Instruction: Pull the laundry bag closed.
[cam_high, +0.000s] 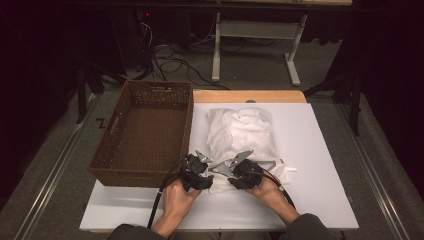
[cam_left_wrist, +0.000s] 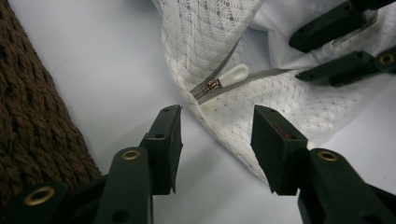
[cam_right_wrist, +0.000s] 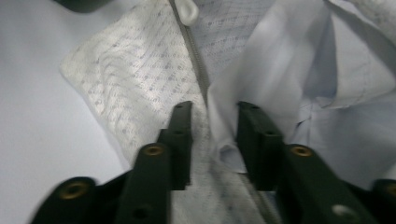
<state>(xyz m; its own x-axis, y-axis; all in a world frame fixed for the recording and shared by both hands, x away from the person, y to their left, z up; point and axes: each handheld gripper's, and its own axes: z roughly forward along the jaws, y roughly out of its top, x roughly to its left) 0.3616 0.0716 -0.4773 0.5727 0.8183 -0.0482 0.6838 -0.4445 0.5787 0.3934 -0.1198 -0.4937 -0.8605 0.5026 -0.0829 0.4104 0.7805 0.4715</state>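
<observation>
The left gripper (cam_left_wrist: 217, 122) is held with its jaws apart; the near corner of a white mesh laundry bag (cam_left_wrist: 243, 100) lies between them, untouched by either pad. A grey zipper (cam_left_wrist: 261, 74) with a white pull tab (cam_left_wrist: 233, 73) is seen just beyond the jaw tips, at the closed end of the zipper track. The woven side of a brown wicker basket (cam_left_wrist: 32, 126) is seen close beside the left jaw, with a strip of bare white table top (cam_left_wrist: 102, 60) between basket and bag.

The right gripper (cam_right_wrist: 212, 116) is placed over the opened edge of the bag, with its jaws parted. Folded white cloth (cam_right_wrist: 280, 88) and the zipper line run up between the jaws; whether the pads press on the fabric cannot be told.

In the high view, both grippers (cam_high: 196, 172) (cam_high: 243, 172) are set at the near end of the bag (cam_high: 240, 132), just beside each other, each held in a hand. The bag lies on the white table top (cam_high: 320, 165), right of centre. The basket (cam_high: 145, 135) stands at the left, its right wall touching or almost touching the bag. Black cables trail back along the forearms.
</observation>
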